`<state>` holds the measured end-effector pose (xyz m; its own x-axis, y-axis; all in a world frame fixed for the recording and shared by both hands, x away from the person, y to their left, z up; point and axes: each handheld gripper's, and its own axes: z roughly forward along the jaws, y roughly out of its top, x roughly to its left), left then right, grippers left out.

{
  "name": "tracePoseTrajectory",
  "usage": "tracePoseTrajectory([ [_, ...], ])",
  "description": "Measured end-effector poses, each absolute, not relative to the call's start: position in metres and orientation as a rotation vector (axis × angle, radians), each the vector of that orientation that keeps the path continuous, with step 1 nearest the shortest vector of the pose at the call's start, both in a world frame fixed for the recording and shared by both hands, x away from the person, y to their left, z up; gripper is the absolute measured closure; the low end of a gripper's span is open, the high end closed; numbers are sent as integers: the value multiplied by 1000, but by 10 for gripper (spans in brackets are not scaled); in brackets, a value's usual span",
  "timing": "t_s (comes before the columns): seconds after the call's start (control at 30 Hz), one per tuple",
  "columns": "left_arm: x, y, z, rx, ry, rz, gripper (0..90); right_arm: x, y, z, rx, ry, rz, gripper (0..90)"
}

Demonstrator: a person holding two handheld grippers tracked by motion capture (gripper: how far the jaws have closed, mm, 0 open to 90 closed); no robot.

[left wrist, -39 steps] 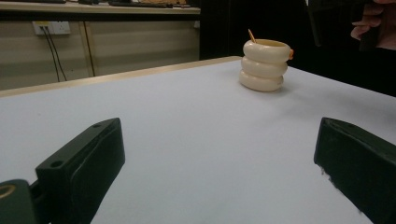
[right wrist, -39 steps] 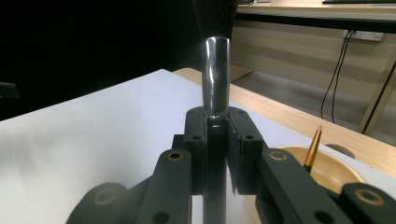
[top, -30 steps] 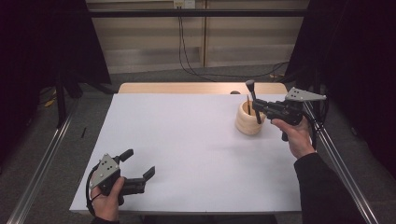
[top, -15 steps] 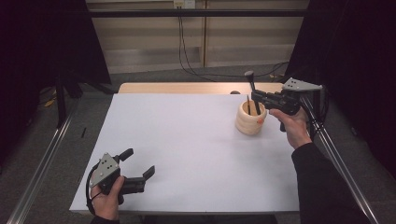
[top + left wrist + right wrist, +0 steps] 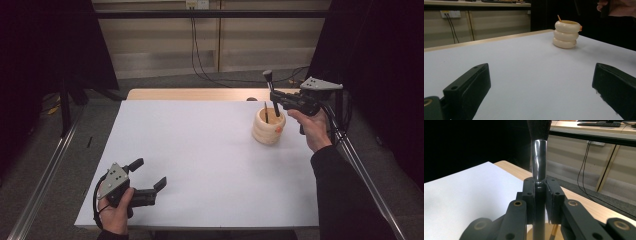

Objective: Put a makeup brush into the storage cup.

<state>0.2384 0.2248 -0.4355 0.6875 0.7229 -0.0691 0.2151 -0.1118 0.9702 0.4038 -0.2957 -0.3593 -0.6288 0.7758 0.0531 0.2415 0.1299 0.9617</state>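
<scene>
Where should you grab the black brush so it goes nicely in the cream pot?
Grip the brush on its thin straight handle, just under the shiny metal collar, coming in from the side. That is how the right gripper has it: fingers shut on either side of the handle, bristles pointing up. The brush stands upright over the ringed pot, so a side grip leaves its lower end free.

The holder (image 5: 268, 127) stands on the table's (image 5: 200, 150) far right, brush (image 5: 270, 91) above it.

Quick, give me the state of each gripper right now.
Left gripper: open, holding nothing, low over the table.
Right gripper: shut on the makeup brush, above the cream ringed holder.
</scene>
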Motion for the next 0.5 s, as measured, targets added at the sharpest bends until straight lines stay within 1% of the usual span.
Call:
tracePoseTrajectory([
  [0.5,243,224,-436,1659,774,508,19,419,-297,-375,1032,1950,1472,794],
])
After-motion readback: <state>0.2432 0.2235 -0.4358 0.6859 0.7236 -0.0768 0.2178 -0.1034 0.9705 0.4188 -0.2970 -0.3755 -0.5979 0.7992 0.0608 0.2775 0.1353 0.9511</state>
